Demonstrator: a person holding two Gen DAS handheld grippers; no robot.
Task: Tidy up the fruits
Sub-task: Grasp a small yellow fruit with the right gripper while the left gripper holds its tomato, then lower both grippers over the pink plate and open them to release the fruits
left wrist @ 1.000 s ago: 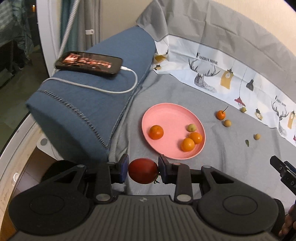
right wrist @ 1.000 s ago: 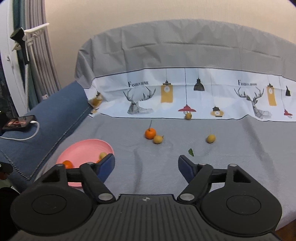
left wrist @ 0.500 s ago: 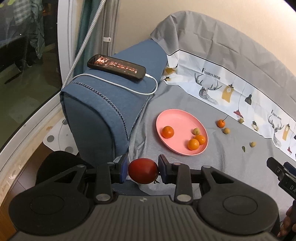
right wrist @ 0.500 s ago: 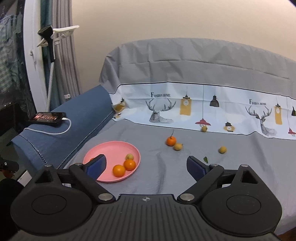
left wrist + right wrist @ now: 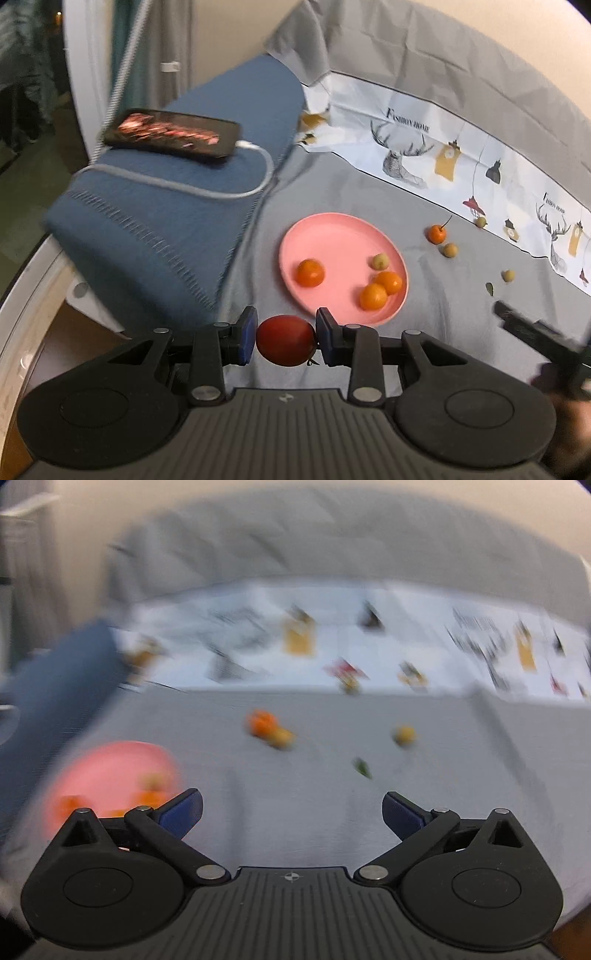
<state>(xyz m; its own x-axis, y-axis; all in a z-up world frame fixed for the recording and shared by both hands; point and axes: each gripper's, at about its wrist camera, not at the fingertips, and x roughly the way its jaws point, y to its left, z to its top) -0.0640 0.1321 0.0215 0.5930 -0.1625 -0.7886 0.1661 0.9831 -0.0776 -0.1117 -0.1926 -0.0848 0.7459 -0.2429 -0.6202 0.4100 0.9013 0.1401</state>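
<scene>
Left wrist view: left gripper (image 5: 285, 339) clamped on a round dark-red tomato-like fruit (image 5: 285, 340), hovering just short of the round pink plastic plate (image 5: 325, 236).
Plate: three small orange fruits (image 5: 373, 296) and one pale green one already on it.
Right gripper (image 5: 291, 808): empty; jaws have just been opening wide.
Change: right view now smeared, probably heading for the loose stemmed orange fruit (image 5: 437, 233) on the grey bedsheet (image 5: 369, 184).
Meaning: red fruit looks next for the plate.

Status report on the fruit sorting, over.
Left gripper shut on red fruit, short of pink plate. Right gripper empty, jaws just opened wide. Four fruits on plate, four loose on the sheet. Path clear.
</scene>
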